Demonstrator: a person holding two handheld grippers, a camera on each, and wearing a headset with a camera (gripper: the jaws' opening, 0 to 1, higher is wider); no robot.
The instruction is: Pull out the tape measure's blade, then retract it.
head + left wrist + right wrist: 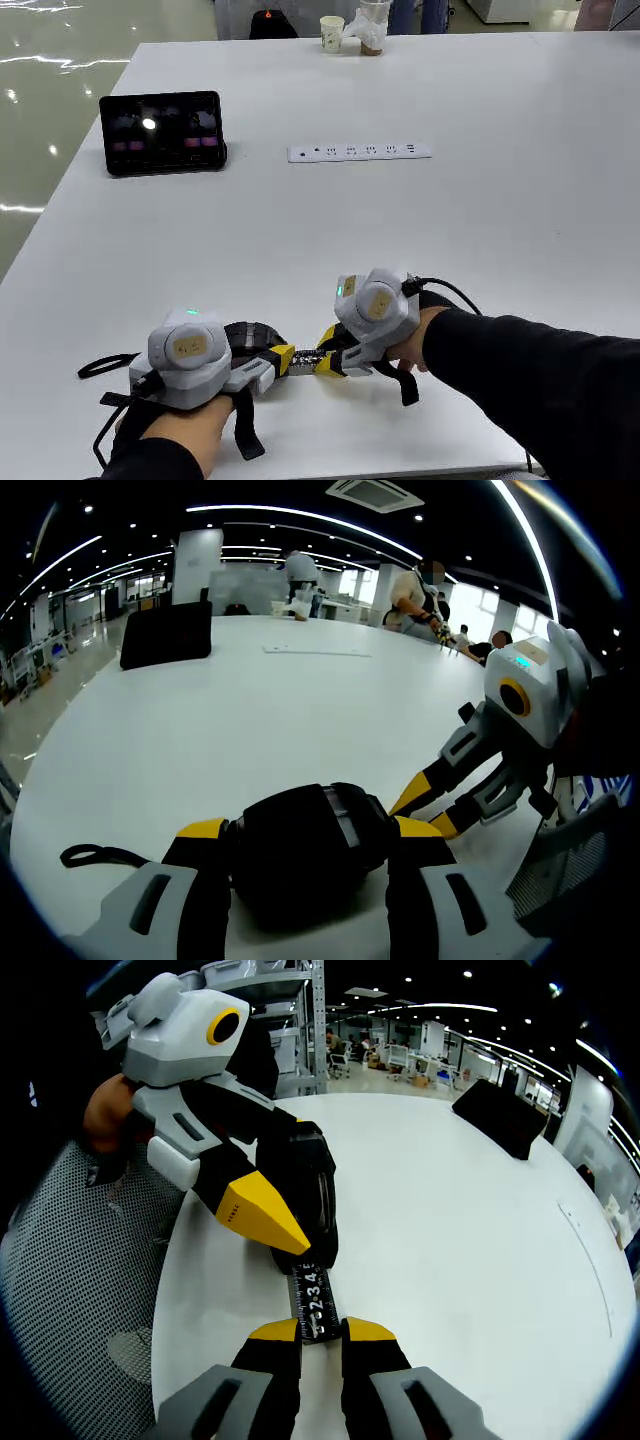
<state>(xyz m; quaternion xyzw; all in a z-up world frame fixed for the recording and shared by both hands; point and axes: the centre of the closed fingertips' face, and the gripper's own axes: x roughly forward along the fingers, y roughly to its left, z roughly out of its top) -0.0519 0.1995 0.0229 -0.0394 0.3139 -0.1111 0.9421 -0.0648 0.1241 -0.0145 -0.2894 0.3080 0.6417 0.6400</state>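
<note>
**Black tape measure [250,340] on the white counter [480,230], a short length of blade [313,1298] out**

We find the tape measure close to the counter's near edge, just in front of the person. Its round black case sits between the two tongs.

In the left gripper view, the left tongs [310,832] are clamped on that case, with one yellow-tipped jaw pressed against each side. A dark strap [93,857] lies looped on the counter just beside them.

In the right gripper view, the right tongs [320,1332] are closed on the free end of the blade. A short run of blade leads from their tips to the mouth of the case, lying low over the counter, and we can read printed numbers on it.

From the head view, the two tongs point at each other with their yellow tips near together, and the blade bridges the small gap between them. A hand holds each one, and both arms are in dark sleeves.

Farther back on the left, a tablet [162,132] stands propped with its dark screen toward us. A white power strip [360,152] lies flat near the middle of the counter, and a paper cup [331,33] stands at the far edge. The right gripper view also catches a mesh chair [75,1260] beside the counter's edge.
</note>
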